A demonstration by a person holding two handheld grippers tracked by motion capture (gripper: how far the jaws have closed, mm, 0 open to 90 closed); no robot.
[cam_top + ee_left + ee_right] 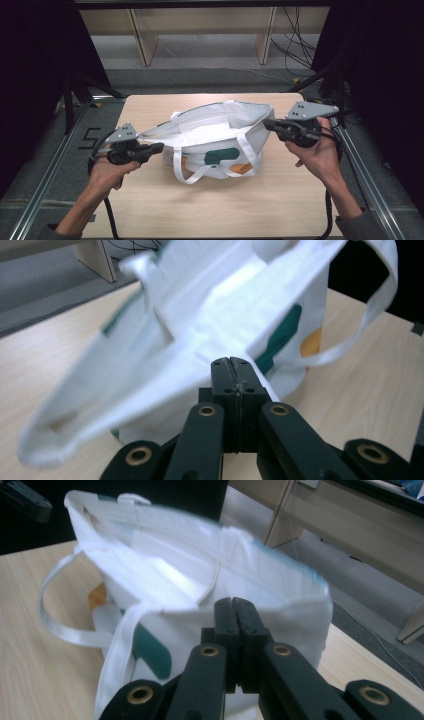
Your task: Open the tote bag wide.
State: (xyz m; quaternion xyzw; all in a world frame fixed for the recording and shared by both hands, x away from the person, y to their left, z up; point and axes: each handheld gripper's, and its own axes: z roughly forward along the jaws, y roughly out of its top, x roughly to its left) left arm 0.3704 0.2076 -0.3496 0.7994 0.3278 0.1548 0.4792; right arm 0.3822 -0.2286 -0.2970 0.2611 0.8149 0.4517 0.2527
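Left gripper (159,147) and right gripper (267,123) point inward, jaws clamped together.

High view looks down; both claw views closely share the bag (220,135).

I'm working in what looks like a lab recording bay: a pale wooden table (200,210) inside aluminium rails (45,185), black curtains (30,60) either side, loose cables (295,45) far right.

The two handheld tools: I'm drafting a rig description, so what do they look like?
Both the left tool and the right tool are black, each topped by a grey three-cornered plate with small holes. Their black jaw links carry brass-coloured pivot bushings. A black cable trails from each. The person wears grey sleeves.
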